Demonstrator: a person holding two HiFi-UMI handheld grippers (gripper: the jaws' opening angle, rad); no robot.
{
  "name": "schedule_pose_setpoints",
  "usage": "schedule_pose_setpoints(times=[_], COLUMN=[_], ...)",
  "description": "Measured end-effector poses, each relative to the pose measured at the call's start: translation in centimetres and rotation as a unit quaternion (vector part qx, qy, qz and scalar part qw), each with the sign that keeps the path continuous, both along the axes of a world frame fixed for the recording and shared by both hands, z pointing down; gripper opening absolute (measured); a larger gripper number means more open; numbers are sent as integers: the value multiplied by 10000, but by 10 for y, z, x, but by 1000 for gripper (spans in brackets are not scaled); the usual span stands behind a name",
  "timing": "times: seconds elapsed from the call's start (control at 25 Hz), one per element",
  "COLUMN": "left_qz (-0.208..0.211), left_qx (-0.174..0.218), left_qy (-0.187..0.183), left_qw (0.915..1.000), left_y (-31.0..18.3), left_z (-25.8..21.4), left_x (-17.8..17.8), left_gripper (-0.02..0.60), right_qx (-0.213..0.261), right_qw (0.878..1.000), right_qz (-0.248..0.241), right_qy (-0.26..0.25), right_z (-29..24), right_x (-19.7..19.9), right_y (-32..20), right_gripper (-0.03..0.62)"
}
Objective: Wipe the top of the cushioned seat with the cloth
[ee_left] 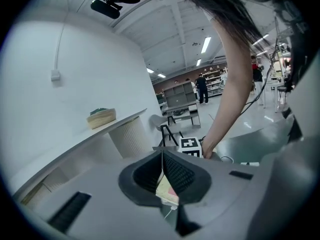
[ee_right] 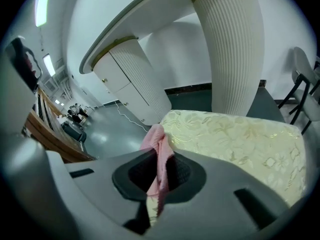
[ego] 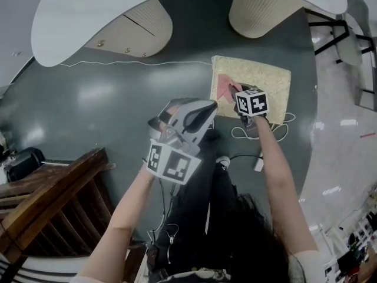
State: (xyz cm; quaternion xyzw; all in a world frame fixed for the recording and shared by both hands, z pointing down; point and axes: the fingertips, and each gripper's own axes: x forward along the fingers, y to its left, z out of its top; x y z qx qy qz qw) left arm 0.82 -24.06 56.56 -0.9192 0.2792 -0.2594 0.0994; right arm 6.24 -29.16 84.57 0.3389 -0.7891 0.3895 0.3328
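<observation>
The cushioned seat (ego: 262, 81) is a square cream pad with a floral pattern, lying on the dark floor; it also fills the right gripper view (ee_right: 235, 139). A pink cloth (ego: 224, 88) lies bunched on its near-left corner. My right gripper (ego: 235, 93) is shut on that cloth (ee_right: 159, 151), which hangs down between the jaws over the cushion's edge. My left gripper (ego: 203, 115) hovers above the floor just left of the cushion, jaws shut with nothing in them (ee_left: 162, 159). Past them the right gripper's marker cube (ee_left: 190, 145) shows.
A white curved tabletop (ego: 118, 10) on ribbed pedestals (ego: 265, 10) stands just beyond the cushion. A wooden railing (ego: 47, 199) is at lower left. Cables (ego: 259, 135) lie beside the cushion's near edge. Dark chair legs (ego: 344, 37) stand at right.
</observation>
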Motion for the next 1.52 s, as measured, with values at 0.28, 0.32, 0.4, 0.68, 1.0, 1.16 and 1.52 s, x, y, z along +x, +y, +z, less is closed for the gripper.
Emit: schedule_pose_setpoints(times=[0.28,0.32,0.4,0.68,1.0,1.16,1.52], left_qz=[179,218,304,636,954,1077,1087], left_qx=[-39,-36,-29,-23,131,214,428], left_qy=[67,75,95,96,53,-30,-265], left_qw=[9998,9997,9995,9979,9953,9940,9928], left_y=[0,0,0,2,6,12,27], left_z=[4,4,3,3,-7,-9,-18], left_x=[17,21,30,60,86,92,94], left_gripper=[8,8,8,8,8,8,8], right_qx=[-58,-66,-97,-177,-309,-215,436], right_qw=[9963,9951,9922,9814,9699,9704,9902], right_qz=[627,752,994,1521,1921,1998,1208], right_qy=[585,640,751,1158,1464,1342,545], right_z=[4,4,3,1,1,-7,-53], right_x=[96,112,141,223,276,279,201], right_y=[0,0,2,17,35,36,33], right_gripper=[14,14,14,14,14,14,14])
